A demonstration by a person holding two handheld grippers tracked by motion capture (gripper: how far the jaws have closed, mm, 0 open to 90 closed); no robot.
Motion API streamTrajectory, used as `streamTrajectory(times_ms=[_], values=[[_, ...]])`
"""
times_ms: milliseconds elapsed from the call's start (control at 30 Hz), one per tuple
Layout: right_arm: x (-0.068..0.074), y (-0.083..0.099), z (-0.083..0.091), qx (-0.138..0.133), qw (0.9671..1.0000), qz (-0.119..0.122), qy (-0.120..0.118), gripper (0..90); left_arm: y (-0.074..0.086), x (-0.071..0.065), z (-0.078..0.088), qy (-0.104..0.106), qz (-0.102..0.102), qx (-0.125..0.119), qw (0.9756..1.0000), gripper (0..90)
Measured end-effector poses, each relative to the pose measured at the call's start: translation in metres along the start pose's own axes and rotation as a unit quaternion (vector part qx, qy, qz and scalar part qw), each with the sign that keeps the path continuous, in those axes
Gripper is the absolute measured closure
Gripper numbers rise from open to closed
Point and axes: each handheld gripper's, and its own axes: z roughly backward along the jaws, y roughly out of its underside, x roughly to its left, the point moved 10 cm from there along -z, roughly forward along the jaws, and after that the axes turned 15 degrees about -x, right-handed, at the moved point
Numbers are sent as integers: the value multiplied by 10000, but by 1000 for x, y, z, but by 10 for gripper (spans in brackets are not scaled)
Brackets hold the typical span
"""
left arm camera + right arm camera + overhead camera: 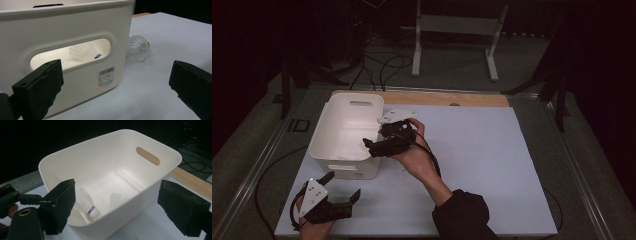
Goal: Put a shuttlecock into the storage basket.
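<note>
High view: the white plastic bin (pixel 346 131) sits near the left of the pale tabletop (pixel 477 165), whose far edge is a strip of bare wood. The right gripper (pixel 368 143) hangs over the bin's right rim, angled into the opening; its fingers are spread wide with nothing between them. The left gripper (pixel 343 186) rests low by the tabletop's near left corner, just in front of the bin's near wall, fingers spread and empty. To the right of the bin the tabletop lies open and smooth.

In the right gripper view the bin has rounded corners, smooth matte walls and an oval handle slot (pixel 147 156) in the far wall. One shuttlecock (pixel 86 203), white-skirted with a blue band by its cork, lies on the bin floor near the near wall; a second, fainter white skirt (pixel 117 199) lies just beside it.

In the left gripper view another shuttlecock (pixel 138 48), with a mesh-like plastic skirt, lies on the tabletop just beside the bin's corner, and a barcode label (pixel 106 76) sits under the near handle slot
</note>
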Motion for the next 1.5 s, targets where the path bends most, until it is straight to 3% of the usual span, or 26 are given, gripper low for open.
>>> streamTrajectory(times_ms=[533, 1500], values=[[-8, 7, 7, 38, 9996, 218, 195, 83, 0, 0, 0, 1, 17, 0, 10000, 0], [-20, 23, 11, 147, 9981, 396, 452, 82, 0, 0, 0, -3, 15, -7, 10000, 0]])
